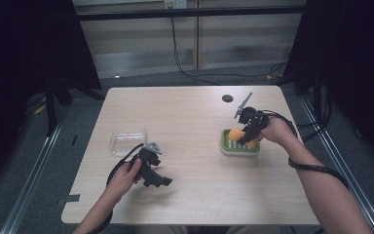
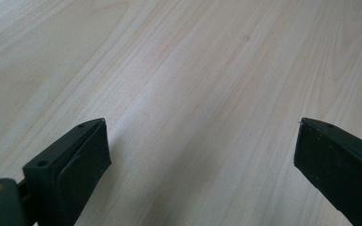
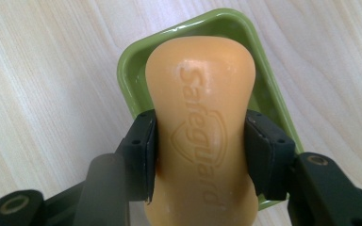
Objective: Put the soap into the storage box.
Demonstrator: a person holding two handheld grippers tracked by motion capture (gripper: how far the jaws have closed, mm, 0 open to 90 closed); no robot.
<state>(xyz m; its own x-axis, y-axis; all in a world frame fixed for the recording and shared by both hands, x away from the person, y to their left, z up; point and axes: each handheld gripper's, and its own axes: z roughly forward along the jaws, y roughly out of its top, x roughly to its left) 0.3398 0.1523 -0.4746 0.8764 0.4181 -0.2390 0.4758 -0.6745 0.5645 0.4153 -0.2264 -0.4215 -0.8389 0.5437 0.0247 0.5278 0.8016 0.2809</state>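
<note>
From above: at a pale wooden tabletop (image 1: 195, 161), a person's right tool (image 1: 247, 132) grips an orange soap bar (image 1: 235, 134) over a green soap dish (image 1: 239, 146) on the right-hand side. The left tool (image 1: 159, 181) rests low near the front edge, beside a clear plastic container (image 1: 128, 140); a small dark disc (image 1: 227, 98) lies near the far edge.

Along the left tool (image 2: 202, 141): its jaws stand well apart over bare wood grain, with nothing between them.

Along the right tool (image 3: 200, 150): both pads are clamped on the narrow waist of the soap bar (image 3: 200, 117), its embossed face up, with the soap dish (image 3: 132, 80) directly beneath; whether the bar touches the dish cannot be told from here.

Judged from this, the step in hand is moving the soap at the dish. Done well, it means keeping the bar level and centred over the dish, holding the squeeze steady on the slippery waist, and travelling straight up or down so the rim is not clipped and the dish not dragged.
</note>
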